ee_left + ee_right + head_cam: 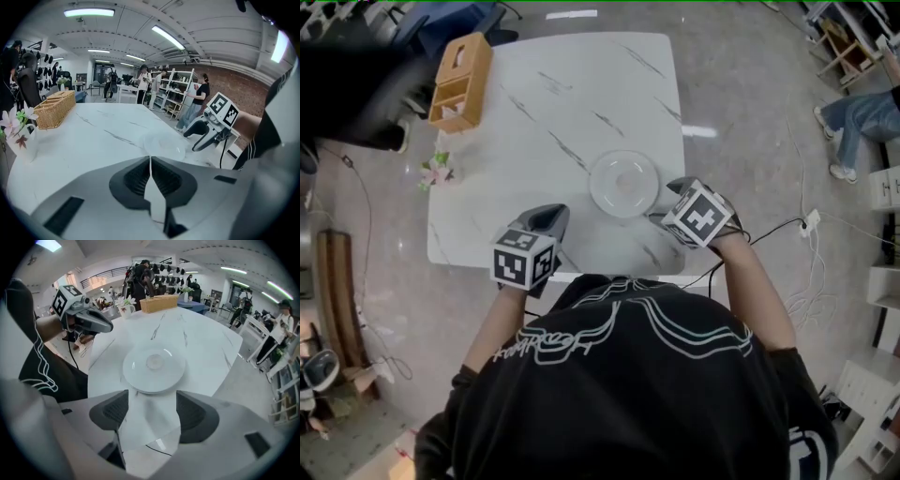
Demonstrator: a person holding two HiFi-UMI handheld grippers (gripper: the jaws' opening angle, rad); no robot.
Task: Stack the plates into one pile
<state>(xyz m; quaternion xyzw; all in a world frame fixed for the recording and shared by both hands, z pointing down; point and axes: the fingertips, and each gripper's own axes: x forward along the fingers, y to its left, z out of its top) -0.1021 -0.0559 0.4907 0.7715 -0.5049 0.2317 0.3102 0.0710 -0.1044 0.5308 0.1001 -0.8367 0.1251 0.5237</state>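
The plates sit just ahead of your right gripper, whose jaws stand spread apart, pointing steeply down at the tabletop.

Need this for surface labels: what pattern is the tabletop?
The tabletop is white marble-look with thin dark veins; head view shows it best.

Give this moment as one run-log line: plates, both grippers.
plates: one pile on table | right gripper: jaws apart, empty, next to pile | left gripper: jaws together, empty
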